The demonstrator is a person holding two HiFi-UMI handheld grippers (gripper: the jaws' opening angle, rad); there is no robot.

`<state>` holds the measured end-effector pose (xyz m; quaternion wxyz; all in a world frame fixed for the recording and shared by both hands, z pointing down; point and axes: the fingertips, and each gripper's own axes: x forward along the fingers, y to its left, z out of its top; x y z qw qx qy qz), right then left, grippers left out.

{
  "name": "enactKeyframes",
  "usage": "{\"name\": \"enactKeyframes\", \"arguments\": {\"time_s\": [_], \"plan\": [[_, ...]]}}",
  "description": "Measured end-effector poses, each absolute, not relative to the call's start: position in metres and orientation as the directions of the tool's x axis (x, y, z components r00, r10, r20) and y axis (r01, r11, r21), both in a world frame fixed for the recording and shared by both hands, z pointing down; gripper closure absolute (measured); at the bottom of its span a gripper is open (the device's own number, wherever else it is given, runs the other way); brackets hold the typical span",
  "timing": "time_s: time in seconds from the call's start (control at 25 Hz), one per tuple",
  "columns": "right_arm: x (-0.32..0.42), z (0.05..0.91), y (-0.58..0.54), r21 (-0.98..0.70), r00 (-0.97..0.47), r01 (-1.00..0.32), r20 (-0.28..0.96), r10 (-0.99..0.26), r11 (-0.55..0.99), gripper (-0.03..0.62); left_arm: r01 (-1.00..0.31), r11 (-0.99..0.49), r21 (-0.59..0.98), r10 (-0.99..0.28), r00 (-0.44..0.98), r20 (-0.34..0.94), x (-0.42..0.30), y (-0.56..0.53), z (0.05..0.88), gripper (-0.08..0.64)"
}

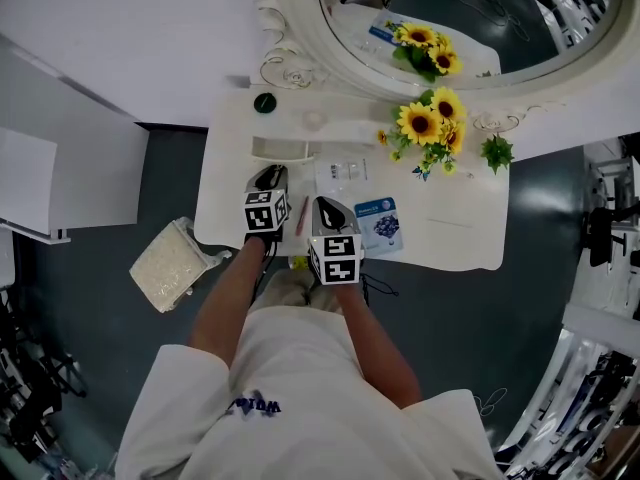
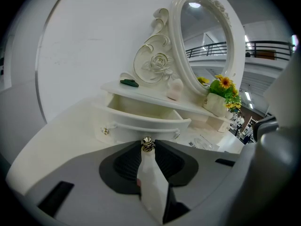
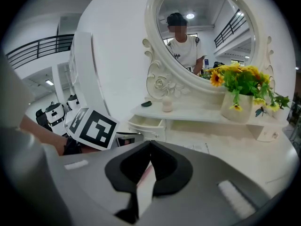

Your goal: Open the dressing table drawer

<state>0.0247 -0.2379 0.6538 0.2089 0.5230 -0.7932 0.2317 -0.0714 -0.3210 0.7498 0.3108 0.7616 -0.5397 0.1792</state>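
The white dressing table (image 1: 455, 238) has a small drawer (image 1: 280, 149) standing pulled out from under its raised shelf at the back left. In the left gripper view the drawer's curved front (image 2: 141, 121) is right ahead, and its inside shows. My left gripper (image 2: 147, 142) is shut on the drawer's brass knob (image 2: 147, 145), which sits pinched at the jaw tips. In the head view the left gripper (image 1: 268, 175) points at the drawer. My right gripper (image 1: 327, 206) hovers over the tabletop to the right of it; its jaws (image 3: 150, 143) are shut with nothing in them.
A vase of sunflowers (image 1: 432, 128) stands at the back right below the oval mirror (image 1: 300, 43). A blue packet (image 1: 380, 221), a clear packet (image 1: 343, 173) and a red pen (image 1: 301, 215) lie on the top. A dark green object (image 1: 264, 103) rests on the shelf. A cushioned stool (image 1: 172, 265) stands left of the person.
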Motion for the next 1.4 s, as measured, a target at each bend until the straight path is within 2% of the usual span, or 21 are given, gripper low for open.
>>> {"name": "enactKeyframes", "arguments": {"time_s": [1.4], "plan": [[0.030,0.654,-0.241,-0.146,-0.332,-0.941,0.575,-0.748,0.306,0.581,-0.927,-0.264,0.267,-0.692,0.375,0.617,-0.074,-0.308,0.750,0.465]]}}
